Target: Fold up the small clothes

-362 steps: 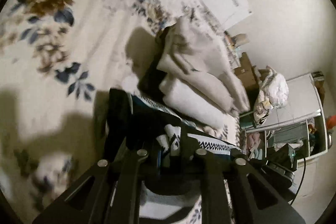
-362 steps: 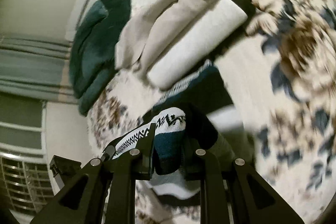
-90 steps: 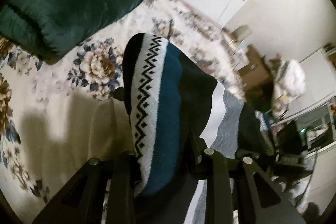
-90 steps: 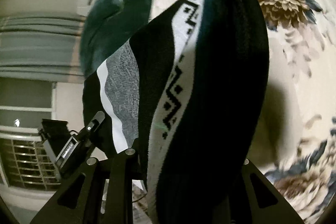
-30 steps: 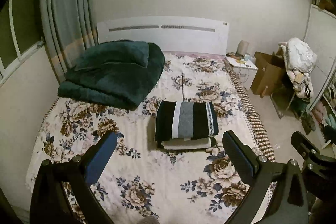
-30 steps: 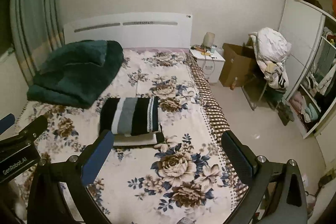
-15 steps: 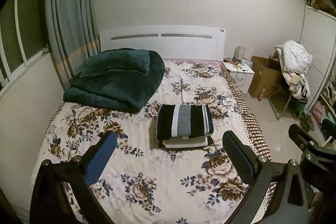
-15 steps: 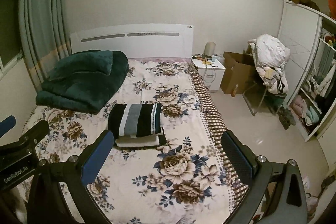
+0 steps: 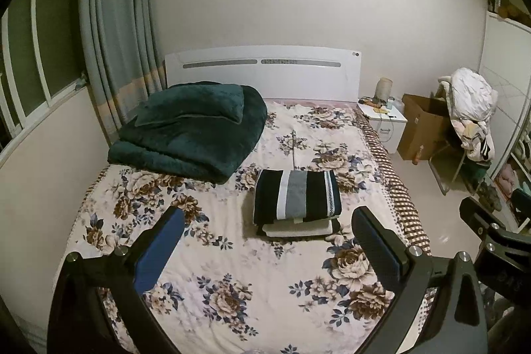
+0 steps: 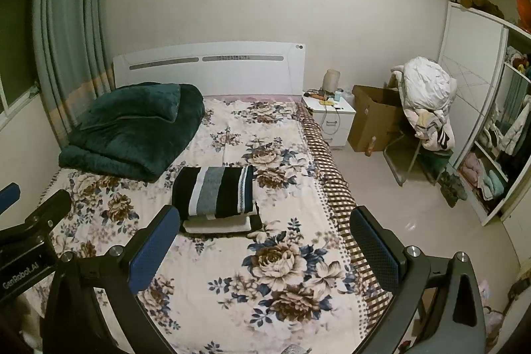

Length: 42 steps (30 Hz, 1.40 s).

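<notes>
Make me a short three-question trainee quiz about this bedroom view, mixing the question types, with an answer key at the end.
1. True or false: the striped sweater lies folded on top of the stack of clothes on the bed.
2. Multiple choice: the left tongs and right tongs are (A) both open and holding nothing, (B) both shut on the sweater, (C) one open, one shut.
3. Fill in: the dark green blanket sits near the ______ of the bed.

Key: 1 true; 2 A; 3 headboard.
</notes>
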Tool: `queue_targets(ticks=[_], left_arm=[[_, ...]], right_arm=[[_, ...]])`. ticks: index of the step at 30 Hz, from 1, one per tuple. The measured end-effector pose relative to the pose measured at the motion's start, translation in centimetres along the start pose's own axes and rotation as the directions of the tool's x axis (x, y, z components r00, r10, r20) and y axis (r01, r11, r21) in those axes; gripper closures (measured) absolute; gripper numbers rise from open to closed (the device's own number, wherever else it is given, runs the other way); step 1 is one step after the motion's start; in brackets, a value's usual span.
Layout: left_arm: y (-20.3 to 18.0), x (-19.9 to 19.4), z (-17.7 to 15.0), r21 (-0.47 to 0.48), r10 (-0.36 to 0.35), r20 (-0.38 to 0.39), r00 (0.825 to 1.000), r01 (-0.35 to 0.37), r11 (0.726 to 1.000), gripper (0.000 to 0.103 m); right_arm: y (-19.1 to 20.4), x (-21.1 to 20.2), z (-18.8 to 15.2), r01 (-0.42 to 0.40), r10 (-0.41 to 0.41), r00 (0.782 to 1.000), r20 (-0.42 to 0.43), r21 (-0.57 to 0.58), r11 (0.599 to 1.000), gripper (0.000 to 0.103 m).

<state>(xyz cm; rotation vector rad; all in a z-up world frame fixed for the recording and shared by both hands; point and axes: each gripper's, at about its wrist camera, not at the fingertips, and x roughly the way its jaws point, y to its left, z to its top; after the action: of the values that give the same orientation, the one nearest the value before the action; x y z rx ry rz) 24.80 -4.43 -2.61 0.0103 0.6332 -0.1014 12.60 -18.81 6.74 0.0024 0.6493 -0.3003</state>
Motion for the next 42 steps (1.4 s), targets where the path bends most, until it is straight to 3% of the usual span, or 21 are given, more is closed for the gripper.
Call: queue_targets(ticks=[14, 21, 42], left_arm=[[0.0, -0.2, 0.0, -0.001, 0.003, 0.004, 1.0, -0.003, 1.0, 0.0], [-0.2, -0.6, 0.0, -0.007, 0.009, 0.007, 1.0, -0.009, 1.0, 0.0], [0.2, -1.9, 0.3, -0.023, 0.021, 0.007, 1.0, -0.021, 1.0, 0.0]], right_arm=[[0.0, 0.2, 0.5, -0.011, 0.011, 1.0, -0.001, -0.003, 1.0, 0.0], [0.4, 0.8, 2.5, -0.043, 0.043, 0.999, 0.004, -0.019, 0.999, 0.0], [1.3, 0.0, 2.7, -0.057, 0.057, 0.998, 0.016, -0.02, 0.998, 0.0]])
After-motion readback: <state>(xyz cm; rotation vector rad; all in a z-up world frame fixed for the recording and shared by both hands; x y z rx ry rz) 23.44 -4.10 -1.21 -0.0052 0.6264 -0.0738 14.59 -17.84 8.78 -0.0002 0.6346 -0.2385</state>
